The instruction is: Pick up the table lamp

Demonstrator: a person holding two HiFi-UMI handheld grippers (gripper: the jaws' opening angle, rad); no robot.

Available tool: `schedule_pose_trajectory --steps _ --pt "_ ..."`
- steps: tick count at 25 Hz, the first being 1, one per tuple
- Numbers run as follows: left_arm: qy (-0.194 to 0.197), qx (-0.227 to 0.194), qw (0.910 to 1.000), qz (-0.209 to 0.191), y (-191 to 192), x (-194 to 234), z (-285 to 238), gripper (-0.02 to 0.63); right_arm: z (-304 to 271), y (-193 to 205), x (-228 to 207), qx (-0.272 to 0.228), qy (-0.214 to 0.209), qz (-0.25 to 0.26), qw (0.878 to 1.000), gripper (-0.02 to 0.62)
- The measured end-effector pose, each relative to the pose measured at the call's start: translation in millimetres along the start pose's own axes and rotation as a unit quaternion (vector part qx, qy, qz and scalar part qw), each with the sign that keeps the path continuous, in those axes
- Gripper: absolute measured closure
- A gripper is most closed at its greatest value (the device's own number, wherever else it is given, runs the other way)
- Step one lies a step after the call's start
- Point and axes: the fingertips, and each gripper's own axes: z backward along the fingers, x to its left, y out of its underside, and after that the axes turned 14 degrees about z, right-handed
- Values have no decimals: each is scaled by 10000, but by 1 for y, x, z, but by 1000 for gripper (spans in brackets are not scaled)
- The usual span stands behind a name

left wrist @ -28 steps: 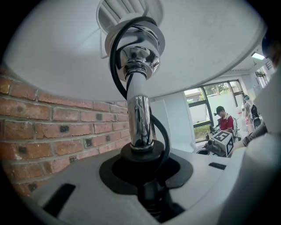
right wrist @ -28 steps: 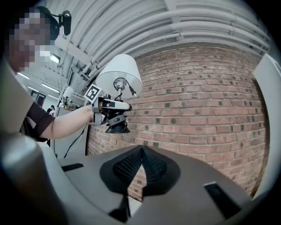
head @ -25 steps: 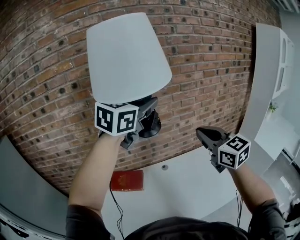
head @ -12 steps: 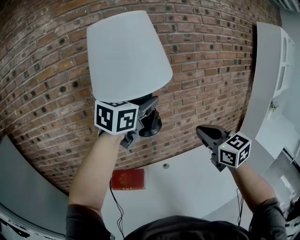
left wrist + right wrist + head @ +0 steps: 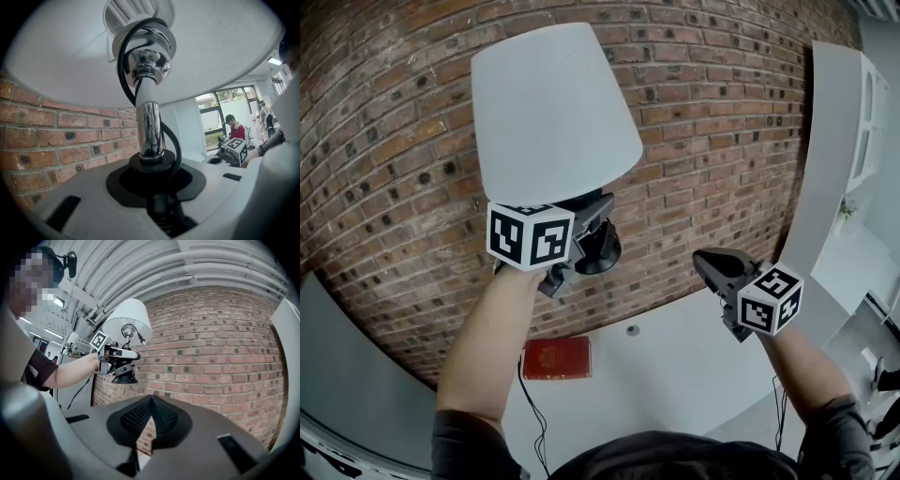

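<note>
The left gripper (image 5: 595, 223) clamps the upright stem (image 5: 150, 126) of the table lamp (image 5: 548, 112), shade (image 5: 225, 51) directly above, while the closed, empty right gripper (image 5: 708, 262) hangs well aside.

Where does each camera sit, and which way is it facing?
Head view: on the head, facing the brick wall; both forearms, left gripper gripping the table lamp, right gripper.
Left gripper view: rides that gripper, looking up the lamp's stem clamped in its jaws.
Right gripper view: rides that gripper, past its shut jaws toward wall, lamp, left arm.
Shared: all three show the lamp.
</note>
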Motion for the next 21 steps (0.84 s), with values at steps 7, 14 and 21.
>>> schedule_pose_trajectory --steps 7,14,21 --pt "26 20 10000 9 4 2 -1 506 -2 6 2 39 -7 -26 10000 605" --pt "52 61 10000 5 7 4 -4 506 -3 9 1 86 5 -39 10000 604" --pt "100 68 9999 15 8 6 -7 506 -6 12 -1 102 8 -37 9999 604"
